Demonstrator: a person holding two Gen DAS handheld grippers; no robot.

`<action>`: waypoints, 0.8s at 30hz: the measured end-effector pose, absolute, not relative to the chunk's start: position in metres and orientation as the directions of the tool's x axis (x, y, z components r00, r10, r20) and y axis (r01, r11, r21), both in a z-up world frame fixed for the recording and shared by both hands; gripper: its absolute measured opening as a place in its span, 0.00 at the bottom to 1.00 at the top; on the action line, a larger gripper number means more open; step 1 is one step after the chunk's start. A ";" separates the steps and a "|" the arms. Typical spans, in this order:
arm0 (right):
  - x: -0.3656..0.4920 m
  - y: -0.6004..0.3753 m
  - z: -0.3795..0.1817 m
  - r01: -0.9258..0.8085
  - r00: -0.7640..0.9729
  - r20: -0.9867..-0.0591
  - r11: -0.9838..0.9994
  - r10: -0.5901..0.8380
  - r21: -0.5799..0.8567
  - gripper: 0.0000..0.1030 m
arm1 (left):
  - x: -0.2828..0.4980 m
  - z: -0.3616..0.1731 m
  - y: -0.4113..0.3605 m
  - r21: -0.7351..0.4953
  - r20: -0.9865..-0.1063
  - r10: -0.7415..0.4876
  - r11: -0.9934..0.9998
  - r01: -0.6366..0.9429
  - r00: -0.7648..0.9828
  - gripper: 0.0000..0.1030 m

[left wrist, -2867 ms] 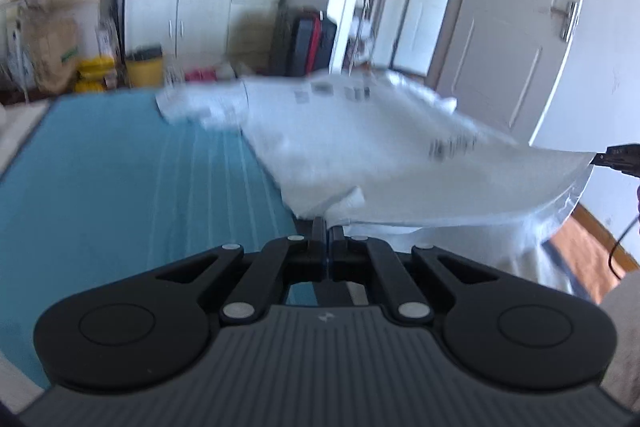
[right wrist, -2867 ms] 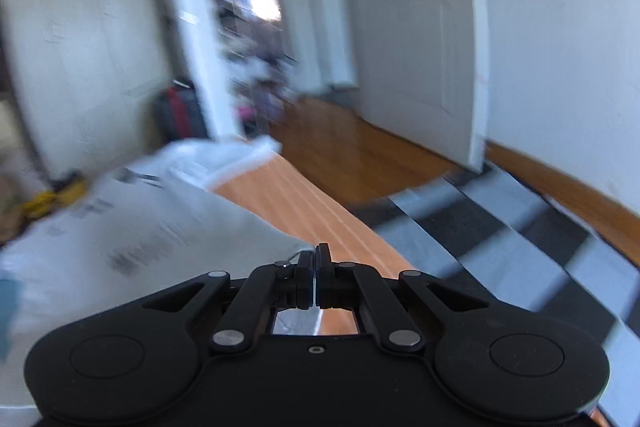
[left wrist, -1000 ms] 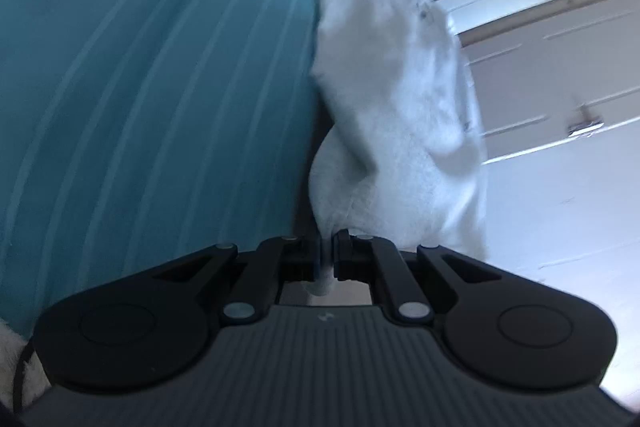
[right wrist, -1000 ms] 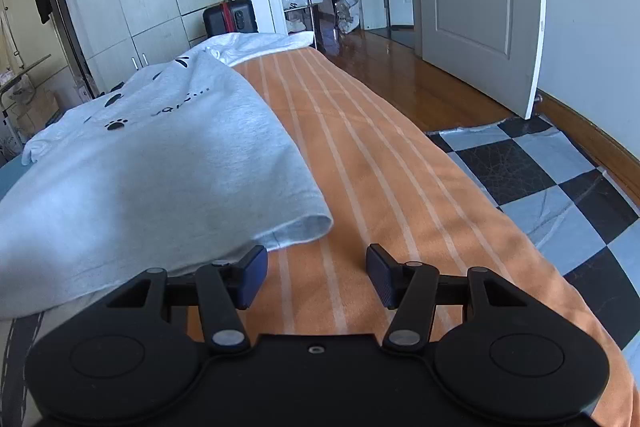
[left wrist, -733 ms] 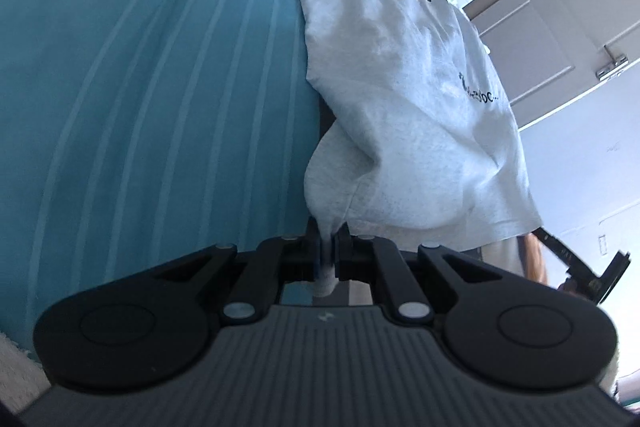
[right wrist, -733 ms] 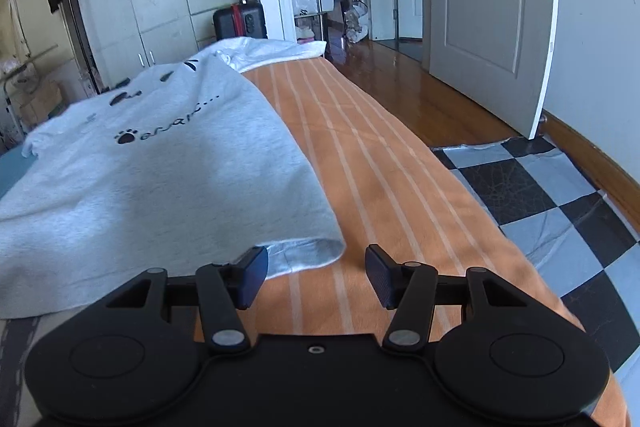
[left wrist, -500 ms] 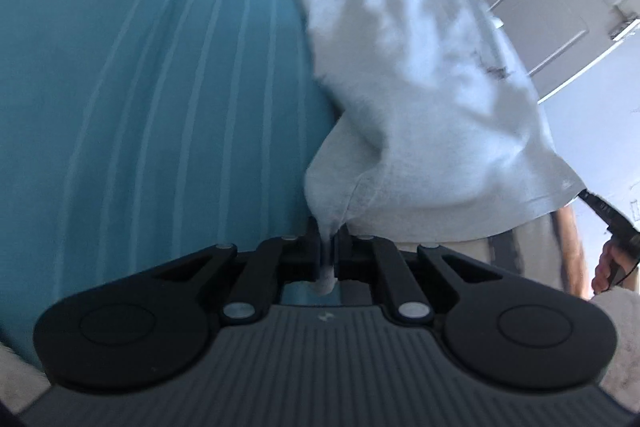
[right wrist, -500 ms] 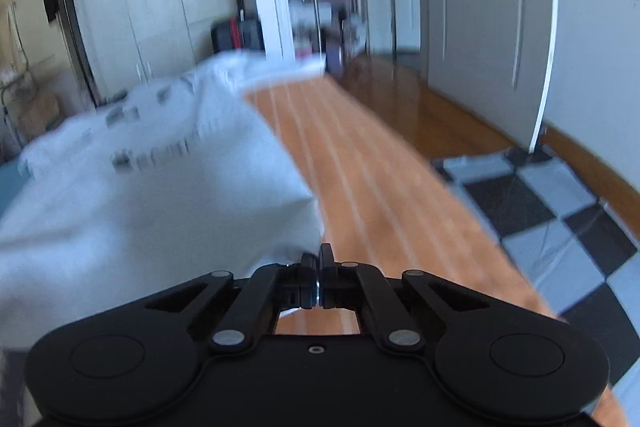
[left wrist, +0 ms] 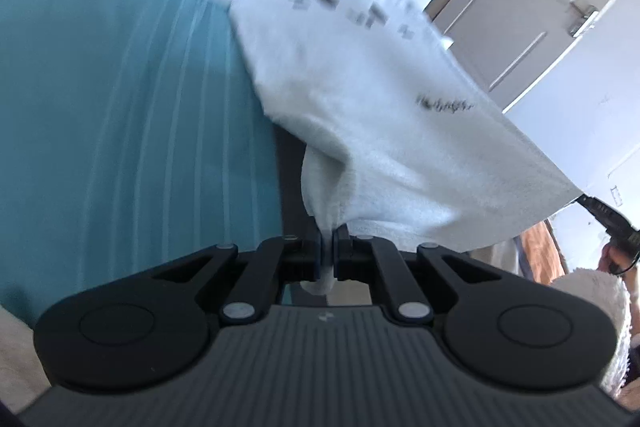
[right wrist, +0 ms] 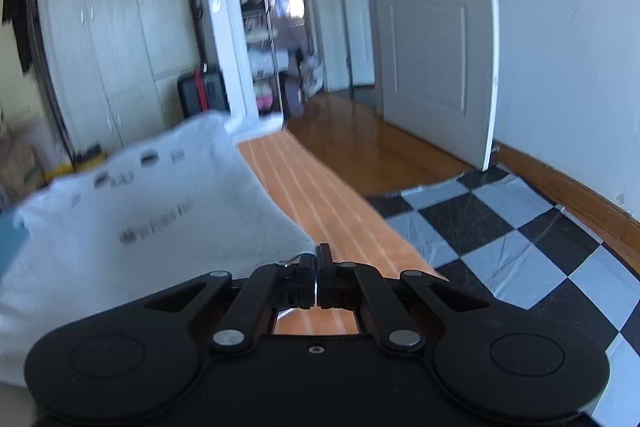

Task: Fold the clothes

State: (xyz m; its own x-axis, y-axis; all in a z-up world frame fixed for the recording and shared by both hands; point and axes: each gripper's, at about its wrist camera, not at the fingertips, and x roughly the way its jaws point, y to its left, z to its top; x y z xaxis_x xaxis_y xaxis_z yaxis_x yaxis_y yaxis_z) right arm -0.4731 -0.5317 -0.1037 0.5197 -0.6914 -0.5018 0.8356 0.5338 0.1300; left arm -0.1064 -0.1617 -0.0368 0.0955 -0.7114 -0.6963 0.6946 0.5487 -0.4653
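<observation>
- The bed (left wrist: 132, 99), teal on one half and orange-striped (right wrist: 320, 203) on the other, is no longer lain on flat by the near part of the shirt (left wrist: 360, 79); a second ago the hem was spread along the near edge, and now it is raised clear, while the far part, by the collar, seems to rest toward the far edge.
- The hem is seen stretched between the two grippers, so the lift for a fold is judged begun; nothing has been laid over yet.
- The right gripper (right wrist: 318, 283), wide open beside the hem corner a second ago, is now clenched; the corner appears pinched at its tips, though blur hides the cloth there.
- The left gripper (left wrist: 328, 255) is kept clamped on a bunched hem corner, white cloth showing between its jaws.
</observation>
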 end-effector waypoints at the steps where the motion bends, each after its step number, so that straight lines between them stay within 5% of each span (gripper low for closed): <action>1: -0.471 -0.530 -0.099 0.844 0.503 -0.505 0.525 -0.701 0.112 0.00 | -0.107 -0.034 -0.160 -0.467 -0.694 -0.714 0.546 0.696 0.094 0.04; 7: -0.461 -0.549 -0.114 0.862 0.440 -0.591 0.503 -0.676 0.066 0.00 | -0.096 -0.073 -0.156 -0.493 -0.777 -0.629 0.605 0.625 -0.004 0.04; 14: -0.451 -0.524 -0.071 0.838 0.469 -0.510 0.545 -0.721 -0.001 0.00 | -0.093 -0.045 -0.135 -0.641 -0.686 -0.726 0.574 0.510 -0.046 0.04; 24: -0.442 -0.568 -0.159 0.906 0.227 -0.777 0.420 -0.587 -0.052 0.00 | -0.129 -0.061 -0.152 -0.303 -0.849 -0.523 0.596 0.743 0.073 0.07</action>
